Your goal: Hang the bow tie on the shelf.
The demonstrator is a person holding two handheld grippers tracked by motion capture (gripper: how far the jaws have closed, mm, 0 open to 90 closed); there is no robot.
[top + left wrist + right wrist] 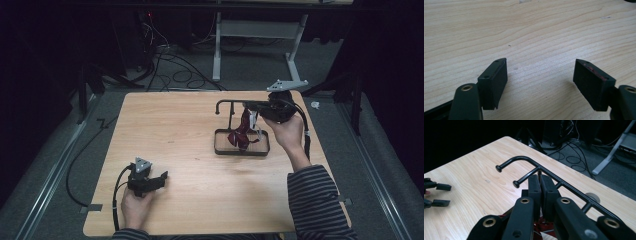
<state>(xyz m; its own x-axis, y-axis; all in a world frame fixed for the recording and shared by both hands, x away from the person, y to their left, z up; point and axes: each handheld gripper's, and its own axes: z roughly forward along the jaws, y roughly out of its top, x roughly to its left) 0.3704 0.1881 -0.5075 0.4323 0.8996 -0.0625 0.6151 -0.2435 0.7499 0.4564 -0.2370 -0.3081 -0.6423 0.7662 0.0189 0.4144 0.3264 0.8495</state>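
A pale wooden bench [190, 150] stands on grey carpet floor [65, 150]. Beyond its far edge, black cables [175, 70] lie tangled on the carpet near a white metal table frame [260, 45].

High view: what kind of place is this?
Probably a lab recording setup: a lone wooden table on grey carpet, loose cables on the floor behind, dark surroundings, and a person holding two handheld grippers.

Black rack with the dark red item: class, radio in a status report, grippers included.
Left gripper open, low over bare table. Right gripper shut at the black rack, gripping something thin. Dark red item hanging over rack tray. No obstruction seen.
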